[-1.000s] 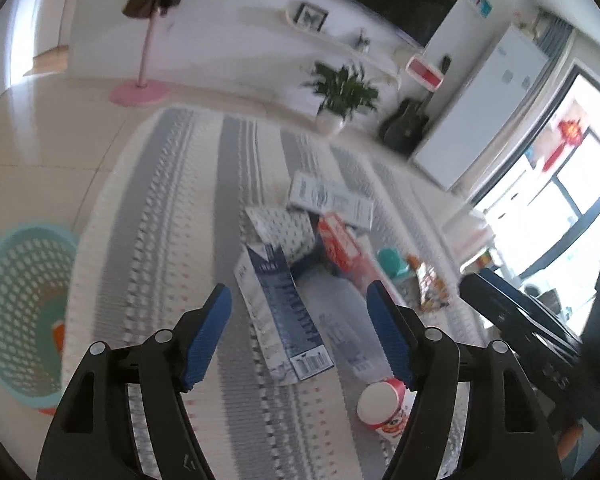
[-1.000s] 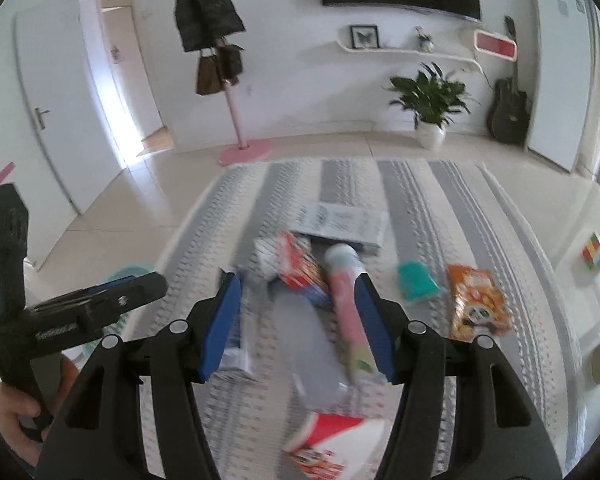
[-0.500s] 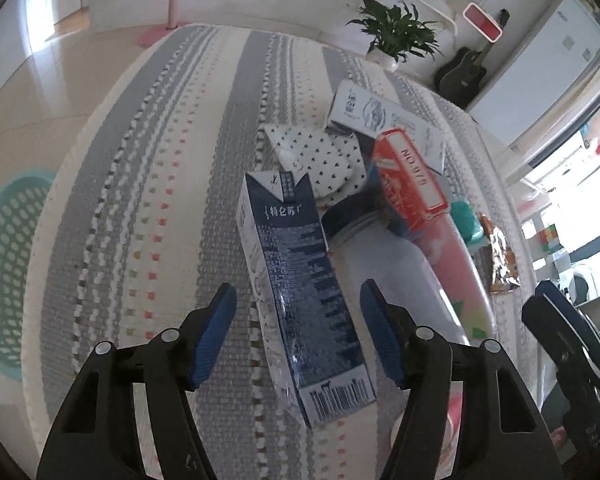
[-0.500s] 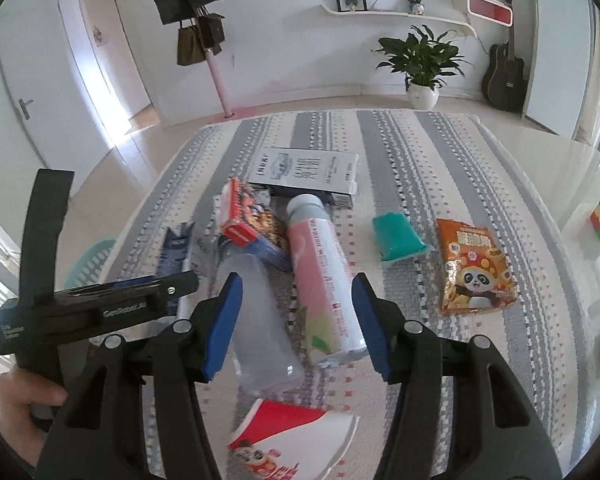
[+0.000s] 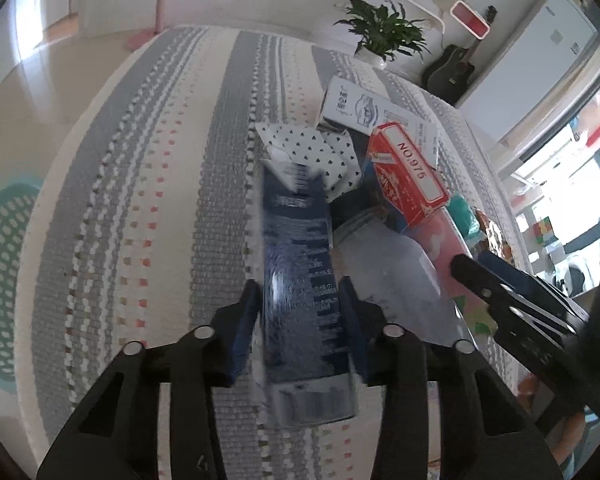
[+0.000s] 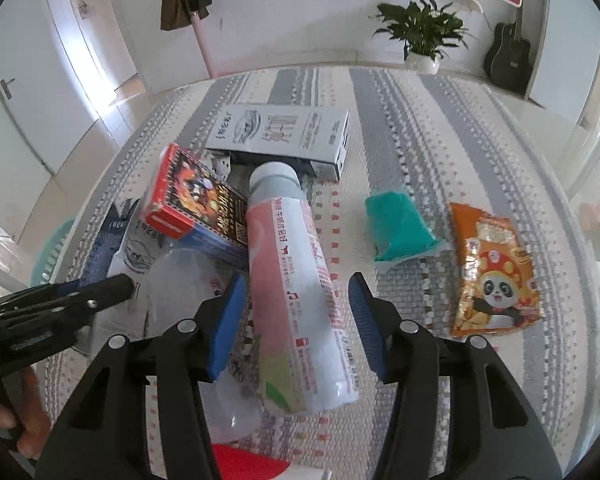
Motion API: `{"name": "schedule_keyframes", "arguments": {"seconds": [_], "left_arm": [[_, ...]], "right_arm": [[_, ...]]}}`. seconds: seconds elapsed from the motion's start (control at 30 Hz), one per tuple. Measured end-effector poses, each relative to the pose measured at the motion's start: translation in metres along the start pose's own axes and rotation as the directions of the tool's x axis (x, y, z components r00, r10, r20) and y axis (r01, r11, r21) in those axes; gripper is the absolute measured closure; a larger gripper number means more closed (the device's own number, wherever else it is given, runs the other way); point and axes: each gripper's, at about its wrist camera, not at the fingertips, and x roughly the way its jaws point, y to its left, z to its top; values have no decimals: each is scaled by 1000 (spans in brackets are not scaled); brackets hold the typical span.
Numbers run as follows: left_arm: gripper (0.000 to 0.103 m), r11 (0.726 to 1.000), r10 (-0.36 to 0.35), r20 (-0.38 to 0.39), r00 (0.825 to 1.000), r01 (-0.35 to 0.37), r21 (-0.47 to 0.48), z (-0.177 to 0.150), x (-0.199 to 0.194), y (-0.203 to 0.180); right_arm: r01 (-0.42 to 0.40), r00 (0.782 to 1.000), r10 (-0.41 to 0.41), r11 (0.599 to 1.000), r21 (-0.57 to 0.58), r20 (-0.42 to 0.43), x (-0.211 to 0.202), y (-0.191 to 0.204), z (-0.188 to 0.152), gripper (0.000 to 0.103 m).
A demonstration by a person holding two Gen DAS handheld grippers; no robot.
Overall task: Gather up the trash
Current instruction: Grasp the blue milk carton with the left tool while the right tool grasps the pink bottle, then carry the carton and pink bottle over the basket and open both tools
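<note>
A dark blue milk carton lies lengthwise on the striped rug. My left gripper is closing on it, and both blue pads touch its sides. Beside it lie a clear plastic bottle and a red box. In the right wrist view a pink-labelled bottle lies between the fingers of my right gripper. Its jaws are closing, with a gap still showing on each side of the bottle. The left gripper's tip shows at the left edge, held by a hand.
On the rug also lie a long white box, a teal packet, an orange snack bag, dotted paper and a red cup. A teal basket stands off the rug's left edge. A potted plant and a guitar stand by the far wall.
Both grippers have come down towards the pile. The left jaws have narrowed onto the blue carton. The right jaws now straddle the pink bottle and have narrowed slightly.
</note>
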Motion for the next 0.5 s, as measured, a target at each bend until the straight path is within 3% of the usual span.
{"name": "schedule_keyframes", "arguments": {"seconds": [0.3,0.5], "left_arm": [[67,1000,-13,63,998,13,-7,5,-28,11],[67,999,-27,135,991,32,-37,12,-63,28]], "right_arm": [[-28,999,30,999,33,-39,22,-2,3,55],[-35,999,33,998,57,35,-2,4,12,58]]}}
